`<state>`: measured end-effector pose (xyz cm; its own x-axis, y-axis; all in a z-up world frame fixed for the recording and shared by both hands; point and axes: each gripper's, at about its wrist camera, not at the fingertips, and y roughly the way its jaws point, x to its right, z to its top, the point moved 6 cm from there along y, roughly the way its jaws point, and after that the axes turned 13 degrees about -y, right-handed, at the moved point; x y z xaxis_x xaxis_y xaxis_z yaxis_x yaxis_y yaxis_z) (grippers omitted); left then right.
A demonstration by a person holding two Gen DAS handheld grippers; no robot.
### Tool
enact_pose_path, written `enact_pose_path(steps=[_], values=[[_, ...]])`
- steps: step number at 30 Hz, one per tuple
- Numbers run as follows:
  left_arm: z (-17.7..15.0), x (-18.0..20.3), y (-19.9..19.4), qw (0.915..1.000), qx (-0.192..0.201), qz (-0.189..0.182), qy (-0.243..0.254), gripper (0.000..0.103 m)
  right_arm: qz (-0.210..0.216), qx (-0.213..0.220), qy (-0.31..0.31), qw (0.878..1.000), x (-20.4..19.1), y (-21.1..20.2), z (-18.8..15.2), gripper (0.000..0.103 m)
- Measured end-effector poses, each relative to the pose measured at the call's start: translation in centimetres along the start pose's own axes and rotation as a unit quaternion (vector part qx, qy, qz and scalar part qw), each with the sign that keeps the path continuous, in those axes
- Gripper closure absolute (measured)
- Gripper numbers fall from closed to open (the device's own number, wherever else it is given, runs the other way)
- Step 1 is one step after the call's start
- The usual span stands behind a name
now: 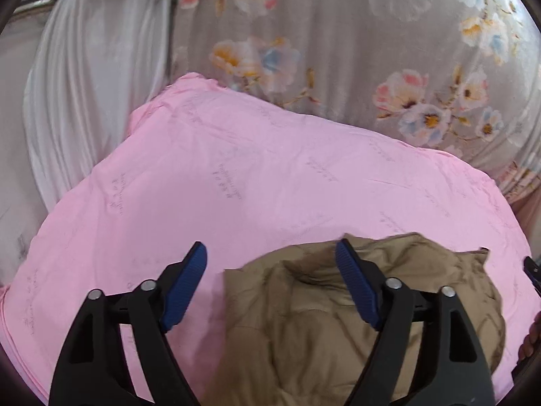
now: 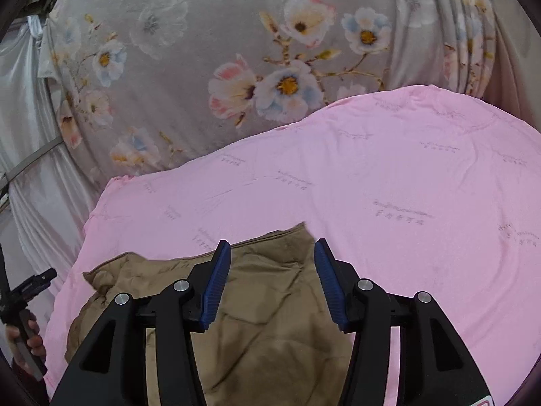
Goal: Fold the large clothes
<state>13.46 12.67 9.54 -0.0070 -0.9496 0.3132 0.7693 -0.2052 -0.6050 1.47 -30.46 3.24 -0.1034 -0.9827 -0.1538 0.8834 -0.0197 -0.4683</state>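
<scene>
Brown quilted cloth garment (image 1: 355, 321) is lying crumpled on the near part of a pink printed sheet (image 1: 236, 176), under both grippers. Left gripper (image 1: 270, 287) is hovering with blue ribbed pads (image 1: 184, 291) spread wide and holding nothing; right gripper (image 2: 273, 282) is also hanging spread and empty above the garment. Folding seems to be hardly begun: smoothing and all folds are remaining, I judge. Behind, a grey flowered bedcover (image 2: 203, 67) is lying. Grey writing repeating on the sheet is too faint to read.
</scene>
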Motion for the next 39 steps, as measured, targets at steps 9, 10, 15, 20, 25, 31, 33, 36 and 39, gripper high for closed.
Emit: enact_pose_path(steps=[9,10,15,20,25,31,33,36,39], values=[[-6.0,13.4,5.2,0.9882,-0.081,-0.056,0.117,0.050,0.097,-0.061,-0.134,0.984,-14.1,7.0,0.0,0.095],[-6.4,14.1,6.3,0.9874,-0.091,-0.053,0.118,0.051,0.101,-0.074,-0.138,0.983,-14.5,8.0,-0.3,0.095],[-6.5,12.7,11.1,0.9868,-0.102,0.015,0.125,0.052,0.071,-0.158,-0.150,0.973,-12.3,13.7,-3.0,0.103],[-5.5,8.6,13.4,0.9872,-0.118,0.036,0.101,0.052,0.031,-0.174,-0.103,0.979,-6.2,15.4,-3.2,0.103],[-4.2,5.9,14.6,0.9905,-0.096,0.065,0.074,0.052,-0.027,-0.167,-0.057,0.984,-0.8,16.5,-2.7,0.103],[-5.1,4.5,16.4,0.9925,-0.102,0.057,0.037,0.051,-0.009,-0.171,-0.020,0.985,0.1,18.5,-4.7,0.103],[-5.4,4.5,16.5,0.9931,-0.097,0.055,0.037,0.051,-0.009,-0.169,-0.021,0.985,-0.2,18.7,-5.0,0.103],[-5.6,4.5,16.8,0.9936,-0.094,0.052,0.033,0.050,-0.005,-0.166,-0.019,0.986,-0.2,18.8,-5.1,0.103],[-5.8,4.6,17.0,0.9936,-0.090,0.057,0.038,0.050,0.000,-0.163,-0.014,0.987,0.0,18.8,-5.3,0.103]])
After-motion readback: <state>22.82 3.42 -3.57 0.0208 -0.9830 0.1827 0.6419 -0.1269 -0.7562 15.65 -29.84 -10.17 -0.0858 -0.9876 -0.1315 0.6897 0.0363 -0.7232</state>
